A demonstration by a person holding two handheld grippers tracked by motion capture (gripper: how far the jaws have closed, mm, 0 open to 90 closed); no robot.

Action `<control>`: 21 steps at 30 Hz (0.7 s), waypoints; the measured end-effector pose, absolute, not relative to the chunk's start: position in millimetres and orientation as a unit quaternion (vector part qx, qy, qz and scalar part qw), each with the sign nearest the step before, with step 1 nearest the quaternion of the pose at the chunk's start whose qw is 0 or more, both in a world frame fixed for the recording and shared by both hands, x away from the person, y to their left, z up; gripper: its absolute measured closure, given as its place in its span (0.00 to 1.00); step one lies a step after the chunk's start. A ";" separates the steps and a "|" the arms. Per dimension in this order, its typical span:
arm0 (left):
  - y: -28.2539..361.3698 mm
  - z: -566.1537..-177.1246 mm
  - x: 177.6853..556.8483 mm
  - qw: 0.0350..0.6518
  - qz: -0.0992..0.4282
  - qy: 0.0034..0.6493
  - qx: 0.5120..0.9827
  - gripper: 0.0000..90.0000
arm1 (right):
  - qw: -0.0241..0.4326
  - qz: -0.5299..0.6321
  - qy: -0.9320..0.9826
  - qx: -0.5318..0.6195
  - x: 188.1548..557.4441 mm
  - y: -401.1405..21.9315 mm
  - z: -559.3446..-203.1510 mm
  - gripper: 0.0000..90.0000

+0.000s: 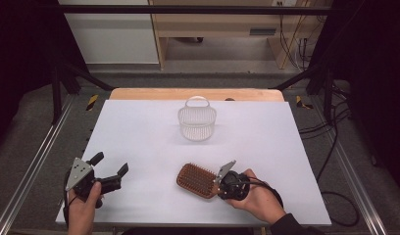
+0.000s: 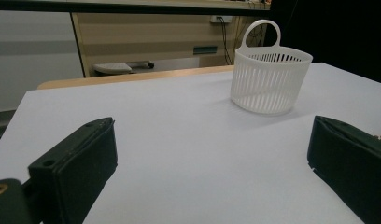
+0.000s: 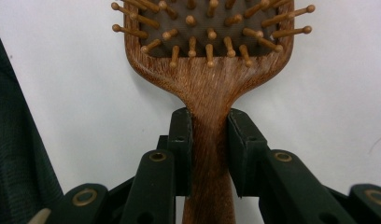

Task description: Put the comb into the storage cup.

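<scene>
Fingers [image 3: 244, 154] pinching hairbrush [image 3: 209, 84] handle, close-up

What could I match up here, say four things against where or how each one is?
Things:
1. hairbrush
2. basket
3. left gripper
4. right gripper

States:
A. jaws wide apart, nothing between them
B. white, standing at the table's far middle
C. clamped on a wooden handle
D. lying bristles up

Pairs: 1-D, 2-B, 3-A, 4-C
</scene>
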State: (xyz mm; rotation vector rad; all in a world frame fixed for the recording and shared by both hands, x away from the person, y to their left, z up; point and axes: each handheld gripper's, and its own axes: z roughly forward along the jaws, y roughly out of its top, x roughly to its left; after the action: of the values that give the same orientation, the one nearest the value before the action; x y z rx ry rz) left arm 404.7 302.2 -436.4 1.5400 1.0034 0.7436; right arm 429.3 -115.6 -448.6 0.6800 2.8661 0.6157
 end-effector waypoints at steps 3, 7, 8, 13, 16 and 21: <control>299.5 -433.5 402.3 0.557 0.309 0.419 0.648 0.02 | 0.078 0.230 0.942 0.231 430.0 -117.4 -443.1 0.81; 292.7 -425.1 400.8 0.578 0.302 0.401 0.644 0.02 | 0.101 0.277 0.924 0.242 432.9 -123.1 -435.1 0.81; 290.6 -422.6 401.2 0.583 0.297 0.399 0.643 0.02 | 0.107 0.288 0.919 0.245 433.7 -124.9 -433.0 0.81; 279.5 -412.2 404.2 0.591 0.286 0.387 0.647 0.02 | 0.132 0.345 0.892 0.259 438.2 -132.2 -424.5 0.81; 272.6 -408.6 405.1 0.595 0.277 0.381 0.651 0.02 | 0.139 0.364 0.883 0.262 440.3 -135.0 -420.3 0.81; 264.6 -405.6 406.2 0.592 0.275 0.372 0.660 0.02 | 0.144 0.380 0.876 0.261 441.6 -136.7 -418.7 0.81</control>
State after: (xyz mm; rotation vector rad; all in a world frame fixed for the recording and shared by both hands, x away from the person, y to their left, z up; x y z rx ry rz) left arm 406.2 264.6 -405.6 1.5346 0.8659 0.6394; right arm 441.6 -136.7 -418.7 0.7524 2.5241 1.0962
